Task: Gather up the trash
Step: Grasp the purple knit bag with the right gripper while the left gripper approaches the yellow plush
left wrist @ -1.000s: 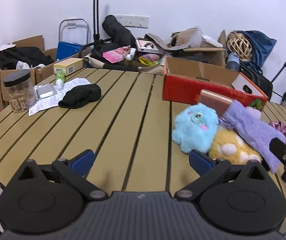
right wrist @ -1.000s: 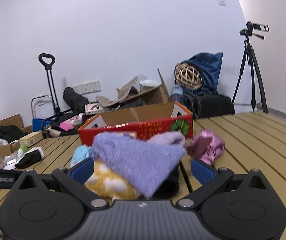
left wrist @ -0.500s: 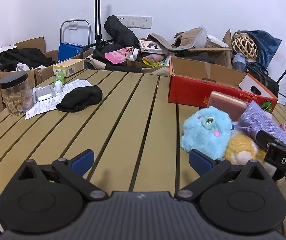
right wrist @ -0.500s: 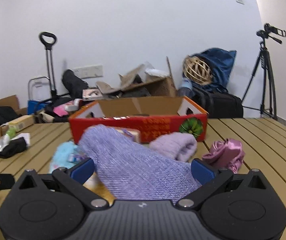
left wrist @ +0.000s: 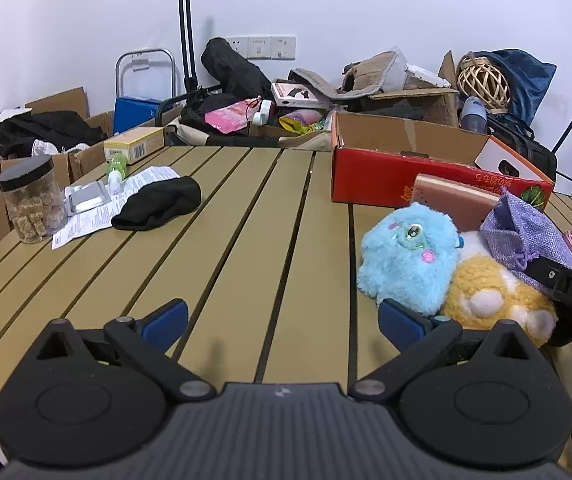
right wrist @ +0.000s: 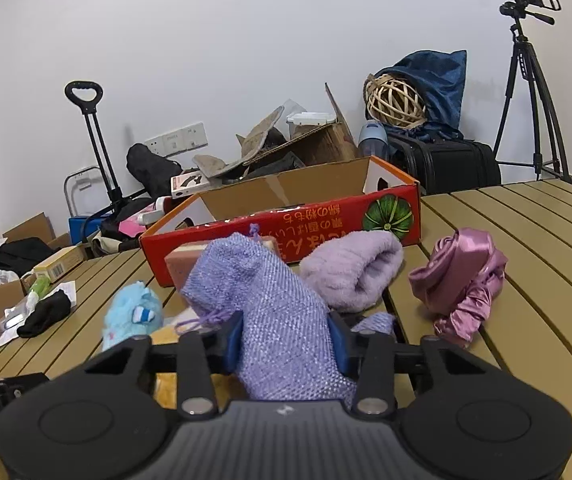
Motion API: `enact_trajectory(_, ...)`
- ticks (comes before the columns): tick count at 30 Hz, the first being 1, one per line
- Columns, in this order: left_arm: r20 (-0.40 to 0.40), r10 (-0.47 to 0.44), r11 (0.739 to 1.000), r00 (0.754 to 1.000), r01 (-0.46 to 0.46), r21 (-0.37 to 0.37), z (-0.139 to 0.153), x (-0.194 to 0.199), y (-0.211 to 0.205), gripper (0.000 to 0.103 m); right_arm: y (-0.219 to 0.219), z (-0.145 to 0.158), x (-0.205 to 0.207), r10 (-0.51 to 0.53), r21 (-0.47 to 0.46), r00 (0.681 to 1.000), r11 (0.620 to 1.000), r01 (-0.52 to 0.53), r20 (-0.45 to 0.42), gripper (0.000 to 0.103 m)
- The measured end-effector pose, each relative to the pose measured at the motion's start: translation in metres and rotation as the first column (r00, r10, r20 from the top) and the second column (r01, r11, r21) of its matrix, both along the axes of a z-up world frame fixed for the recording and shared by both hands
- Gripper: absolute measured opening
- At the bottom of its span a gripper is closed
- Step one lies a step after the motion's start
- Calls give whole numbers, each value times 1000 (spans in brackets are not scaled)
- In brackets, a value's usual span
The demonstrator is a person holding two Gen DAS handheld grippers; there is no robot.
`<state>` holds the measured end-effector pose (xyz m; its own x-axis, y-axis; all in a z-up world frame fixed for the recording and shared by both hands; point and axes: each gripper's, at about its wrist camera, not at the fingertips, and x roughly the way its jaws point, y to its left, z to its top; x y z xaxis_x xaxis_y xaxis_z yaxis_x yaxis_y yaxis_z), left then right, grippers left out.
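Note:
A purple mesh drawstring bag lies over a yellow plush on the slatted table. My right gripper is around it; its jaws are closing and the blue pads press into the bag's sides. The same bag shows at the right of the left wrist view. My left gripper stands open over bare slats, left of a blue plush, with nothing between its fingers. An open red cardboard box stands just behind the bag.
A lilac fluffy cloth and a pink satin cloth lie right of the bag. Far left are a black cloth, papers, a small green bottle and a jar. Boxes, bags and a tripod crowd the wall.
The right gripper's jaws have come together from wide open onto the purple mesh bag, which now bunches between the pads. The left gripper has hardly moved and stays open.

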<state>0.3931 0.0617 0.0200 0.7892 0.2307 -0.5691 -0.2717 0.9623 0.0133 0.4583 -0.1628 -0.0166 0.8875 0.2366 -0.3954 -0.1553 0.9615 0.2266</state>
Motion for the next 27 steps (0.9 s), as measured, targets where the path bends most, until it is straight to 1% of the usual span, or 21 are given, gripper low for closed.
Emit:
enact_trajectory(3,12,-4,1000,1000,4,5,3,-3,-1,103,2,3,-7,-18,-20,999,1000,18,28,37)
enact_trajectory(10,28,-19,1000,999,19,-16,9,-7,0,103,4,22,-37,-44,-59,990,997,52,137,35)
enact_trajectory(15,34,-40,999,999,41,-26,11,-9,-4,103,-6,35,-63,-89,-51,976,994,101,200,35)
enact_trajectory(21,41,-79,996,996,81,-46,11,-11,-12,103,-34,40,-97,-156,-21,961,986,165,228,35)
enact_trajectory(23,42,-95,994,995,97,-55,11,-12,-17,103,-47,38,-109,-183,-6,957,982,189,224,35)
enact_trajectory(27,55,-156,984,986,160,-80,10,-15,-29,103,-73,32,-132,-239,15,949,970,241,208,35)
